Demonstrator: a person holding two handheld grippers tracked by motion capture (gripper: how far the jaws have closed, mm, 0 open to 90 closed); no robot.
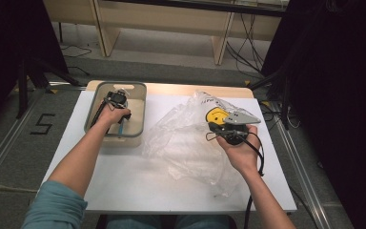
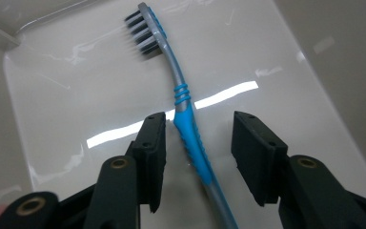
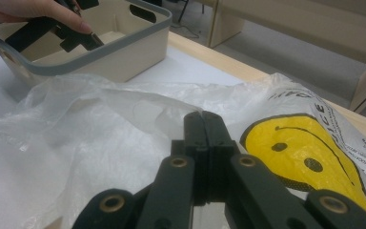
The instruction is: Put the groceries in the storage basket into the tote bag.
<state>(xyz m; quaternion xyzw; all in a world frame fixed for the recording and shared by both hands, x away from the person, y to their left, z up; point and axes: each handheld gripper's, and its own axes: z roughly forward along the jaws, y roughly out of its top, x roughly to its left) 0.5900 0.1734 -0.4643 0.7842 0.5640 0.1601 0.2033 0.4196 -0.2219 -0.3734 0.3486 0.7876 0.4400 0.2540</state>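
The person's left forearm reached forward and dipped the left gripper (image 1: pixel 116 106) into the beige bin (image 1: pixel 140 121) at the left rear of the white surface (image 1: pixel 124 181). Its jaws stood apart, straddling the blue-and-grey toothbrush (image 2: pixel 187 114) that lay flat on the bin's floor, bristles at the far end; the handle ran between the jaws, close to one of them. The right hand (image 1: pixel 240 150) held the right gripper (image 3: pixel 204 126) over the crumpled clear plastic bag (image 1: pixel 186 143) with a yellow smiley face, beside the bin. Its jaws were pressed together; whether they pinched any film I cannot tell.
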